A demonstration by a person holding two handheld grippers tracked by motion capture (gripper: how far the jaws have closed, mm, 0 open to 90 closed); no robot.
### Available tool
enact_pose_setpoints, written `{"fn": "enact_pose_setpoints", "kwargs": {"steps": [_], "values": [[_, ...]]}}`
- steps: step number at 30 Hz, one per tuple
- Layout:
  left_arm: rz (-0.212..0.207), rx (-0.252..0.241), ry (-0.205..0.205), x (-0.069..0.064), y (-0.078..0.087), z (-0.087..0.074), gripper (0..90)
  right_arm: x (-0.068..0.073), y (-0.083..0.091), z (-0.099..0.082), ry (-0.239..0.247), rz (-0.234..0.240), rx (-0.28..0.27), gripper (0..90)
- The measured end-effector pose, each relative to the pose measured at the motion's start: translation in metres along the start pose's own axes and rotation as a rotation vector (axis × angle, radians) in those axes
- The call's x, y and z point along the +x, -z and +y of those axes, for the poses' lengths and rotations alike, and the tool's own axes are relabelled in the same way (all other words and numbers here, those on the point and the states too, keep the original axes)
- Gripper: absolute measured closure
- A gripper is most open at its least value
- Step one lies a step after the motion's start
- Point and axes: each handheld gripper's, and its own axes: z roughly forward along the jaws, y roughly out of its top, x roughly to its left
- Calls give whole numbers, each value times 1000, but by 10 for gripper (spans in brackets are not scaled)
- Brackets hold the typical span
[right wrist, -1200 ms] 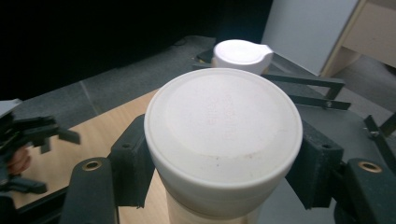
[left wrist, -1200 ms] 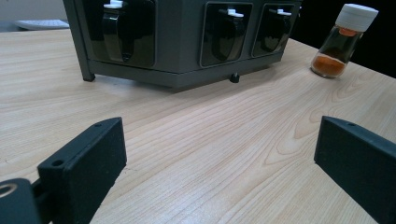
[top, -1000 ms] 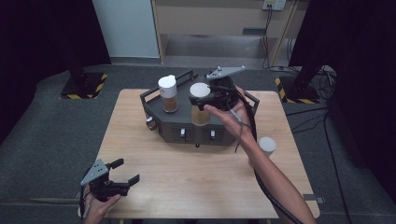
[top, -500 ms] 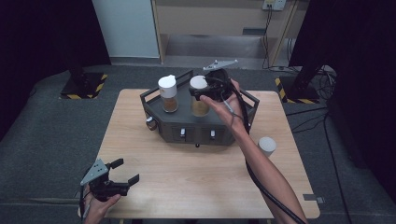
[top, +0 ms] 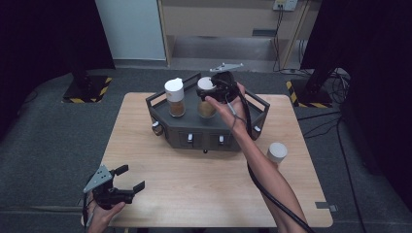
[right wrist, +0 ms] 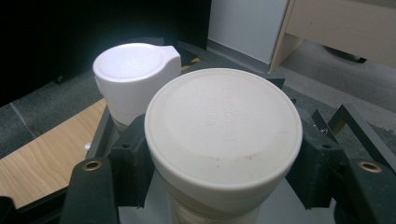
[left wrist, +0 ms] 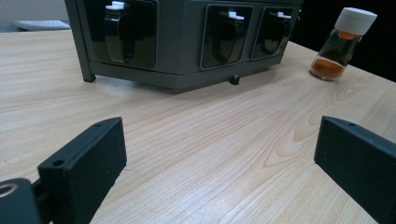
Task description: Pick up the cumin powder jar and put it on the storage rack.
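Jar upright in right tool, over right rear of rack.
Right tool (top: 208, 93) is clenched on the white cap of a spice jar (top: 206, 106) holding tan powder; in the right gripper view the jaws press the cap (right wrist: 223, 126) from both sides. Jar's long axis is vertical, cap up, hanging straight below the tool, base at or just inside the top of the dark rack (top: 209, 131); whether it is seated I cannot tell. Second jar (top: 175, 97) stands just beside it in the rack. Third jar (top: 277, 154), orange powder, stands on the counter (top: 194, 184) right of the rack, nearer the right hand. Left tool (top: 119, 187) is released, jaws wide and empty, at the near left corner. Faint embossing on the cap is unreadable; no labels are legible.
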Motion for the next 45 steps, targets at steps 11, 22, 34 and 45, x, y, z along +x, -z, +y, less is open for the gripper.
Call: {"fn": "enact_pose_setpoints", "kwargs": {"steps": [11,22,34,45], "values": [[-1,-4,3,0,0,-1,16,-3,-18,-7,-13,-13,25,335],[-4,-4,1,1,0,-1,16,-5,-24,-11,-29,-15,25,335],[-6,-3,-3,1,0,0,17,-3,-22,-17,-36,-27,-12,268],[-6,-3,-4,0,0,0,17,-1,4,-10,4,-28,-70,78]]}}
